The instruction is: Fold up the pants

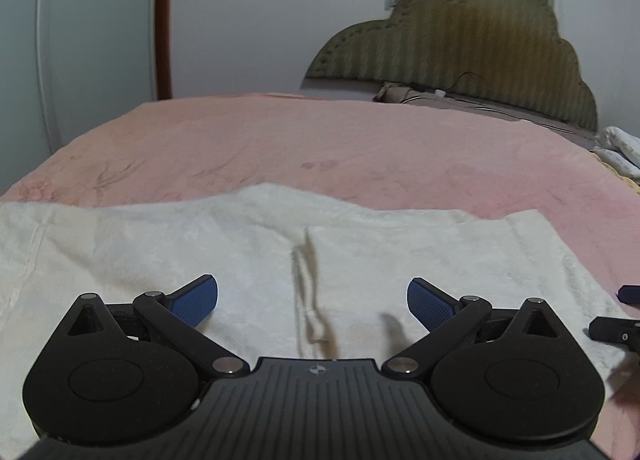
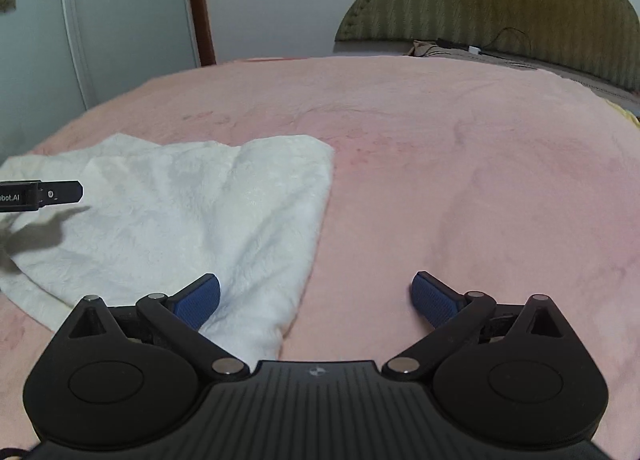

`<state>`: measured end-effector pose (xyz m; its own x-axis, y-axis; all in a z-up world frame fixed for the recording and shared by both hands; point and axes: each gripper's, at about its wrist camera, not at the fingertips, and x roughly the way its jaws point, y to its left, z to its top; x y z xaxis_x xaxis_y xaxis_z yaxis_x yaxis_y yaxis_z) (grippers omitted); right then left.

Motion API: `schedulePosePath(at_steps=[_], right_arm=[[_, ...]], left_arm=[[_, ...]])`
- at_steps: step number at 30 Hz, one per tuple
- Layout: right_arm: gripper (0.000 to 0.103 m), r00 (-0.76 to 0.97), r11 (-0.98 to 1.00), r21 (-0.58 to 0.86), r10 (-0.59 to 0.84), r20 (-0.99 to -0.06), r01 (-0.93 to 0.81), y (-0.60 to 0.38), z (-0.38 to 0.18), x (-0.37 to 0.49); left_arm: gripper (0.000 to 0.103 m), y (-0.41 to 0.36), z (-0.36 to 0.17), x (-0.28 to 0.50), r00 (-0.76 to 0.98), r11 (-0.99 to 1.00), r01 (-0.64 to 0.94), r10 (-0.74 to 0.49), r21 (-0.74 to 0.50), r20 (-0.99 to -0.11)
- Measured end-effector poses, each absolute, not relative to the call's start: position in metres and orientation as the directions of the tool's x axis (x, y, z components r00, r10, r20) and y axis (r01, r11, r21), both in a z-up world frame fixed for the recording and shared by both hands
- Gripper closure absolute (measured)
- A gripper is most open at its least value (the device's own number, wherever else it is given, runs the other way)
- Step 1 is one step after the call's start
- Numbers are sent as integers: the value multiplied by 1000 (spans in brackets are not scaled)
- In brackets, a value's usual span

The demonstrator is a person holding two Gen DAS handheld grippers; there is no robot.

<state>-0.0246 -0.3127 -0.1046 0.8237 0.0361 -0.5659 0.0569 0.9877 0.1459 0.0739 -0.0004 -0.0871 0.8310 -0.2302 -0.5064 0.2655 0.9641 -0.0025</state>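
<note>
White textured pants lie flat on the pink bed cover. A white drawstring lies on them at the waist. My left gripper is open and empty just above the waist, the drawstring between its blue pads. In the right wrist view the pants spread to the left, with their right edge running under my open, empty right gripper. Its left pad is over the fabric, its right pad over the bed cover. The left gripper's tip shows at the far left.
An olive padded headboard stands at the back right, with a cable and a pillow at its foot. Folded pale cloth lies at the bed's right edge. A wardrobe door and wall stand beyond the bed.
</note>
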Motion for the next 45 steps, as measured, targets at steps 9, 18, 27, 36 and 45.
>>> schedulePosePath(at_steps=[9,18,27,36,45], right_arm=[[0,831,996,77,13,-556,36,-281,-67,20],[0,759,999,14,41,-650,-42,-231,-83,96],[0,807,999,30,34,-589,-20,-231,-93,59],[0,826,998,59,20,-563,16,-232,-95,47],[0,825,998,54,16,-565,18,-230,-95,47]], left_arm=[[0,-10,-107,83,797,963,265,-192,46,-573],[0,-9,-107,83,792,964,263,-194,37,-578],[0,-7,-109,85,786,964,267,-207,18,-583],[0,-7,-109,85,786,964,266,-205,20,-583],[0,6,-93,79,824,972,214,-126,97,-552]])
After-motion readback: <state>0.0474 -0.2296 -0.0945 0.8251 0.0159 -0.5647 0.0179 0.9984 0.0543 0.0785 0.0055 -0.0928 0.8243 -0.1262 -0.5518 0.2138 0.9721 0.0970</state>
